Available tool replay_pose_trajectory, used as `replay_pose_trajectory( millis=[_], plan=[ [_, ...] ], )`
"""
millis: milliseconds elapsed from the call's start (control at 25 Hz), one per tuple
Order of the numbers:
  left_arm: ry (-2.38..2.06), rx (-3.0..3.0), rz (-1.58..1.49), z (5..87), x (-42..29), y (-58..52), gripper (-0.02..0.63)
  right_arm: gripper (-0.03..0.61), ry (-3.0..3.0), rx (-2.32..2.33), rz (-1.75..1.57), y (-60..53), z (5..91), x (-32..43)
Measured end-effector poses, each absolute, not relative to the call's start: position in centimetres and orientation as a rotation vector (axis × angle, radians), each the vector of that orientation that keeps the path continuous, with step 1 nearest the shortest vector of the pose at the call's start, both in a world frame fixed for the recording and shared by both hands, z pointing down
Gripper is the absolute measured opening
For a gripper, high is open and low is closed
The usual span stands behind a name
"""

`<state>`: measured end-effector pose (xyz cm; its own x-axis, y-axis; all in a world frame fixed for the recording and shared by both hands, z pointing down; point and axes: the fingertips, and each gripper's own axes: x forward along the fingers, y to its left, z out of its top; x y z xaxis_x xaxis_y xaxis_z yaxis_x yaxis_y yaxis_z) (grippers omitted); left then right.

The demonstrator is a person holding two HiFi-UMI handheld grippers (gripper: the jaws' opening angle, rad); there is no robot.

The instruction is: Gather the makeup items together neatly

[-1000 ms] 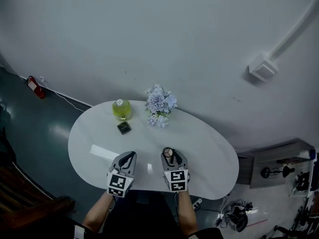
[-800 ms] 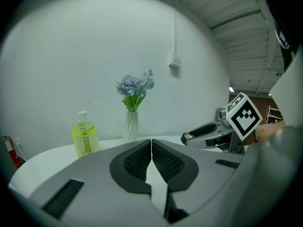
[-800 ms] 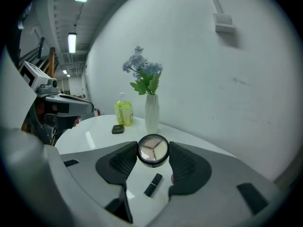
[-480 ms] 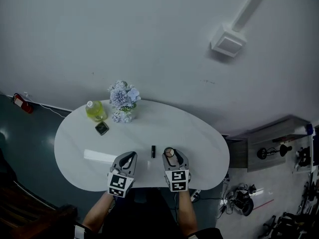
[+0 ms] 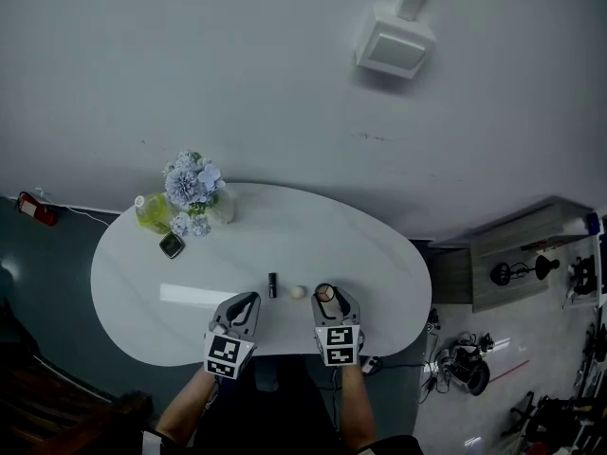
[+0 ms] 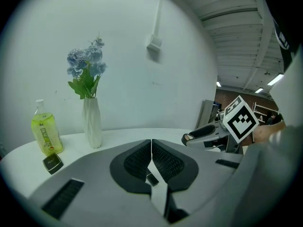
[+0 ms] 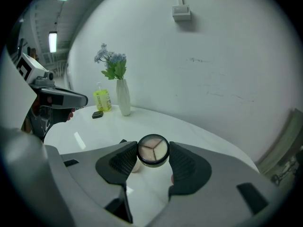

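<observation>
Across white oval table [image 5: 379, 254], carried round three-part powder compact [image 7: 152, 150] clamped in right gripper [image 5: 325, 297]; kept left gripper [image 6: 151, 148] shut, empty. Reached black tube [image 5: 272, 284] and pale ball [image 5: 298, 292] between them: likely set-down spot.

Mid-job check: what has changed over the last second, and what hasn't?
The left gripper and right gripper slid rightward along the table's near edge, away from the vase and bottle; a black tube and pale ball came into view ahead. Unchanged: right shut on the round compact, left shut, empty.
</observation>
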<state>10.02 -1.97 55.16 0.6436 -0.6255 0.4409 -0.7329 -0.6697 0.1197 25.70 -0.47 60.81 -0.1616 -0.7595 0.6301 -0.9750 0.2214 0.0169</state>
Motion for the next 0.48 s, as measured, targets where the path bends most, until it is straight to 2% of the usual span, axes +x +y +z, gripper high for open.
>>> replay_pose_trajectory(
  millis=[480],
  plan=[
    [-1.098, 2.495, 0.610, 59.2, 12.1, -1.3, 0.021, 0.232, -1.968, 1.500, 0.639, -0.1, 67.7, 27.6]
  ],
)
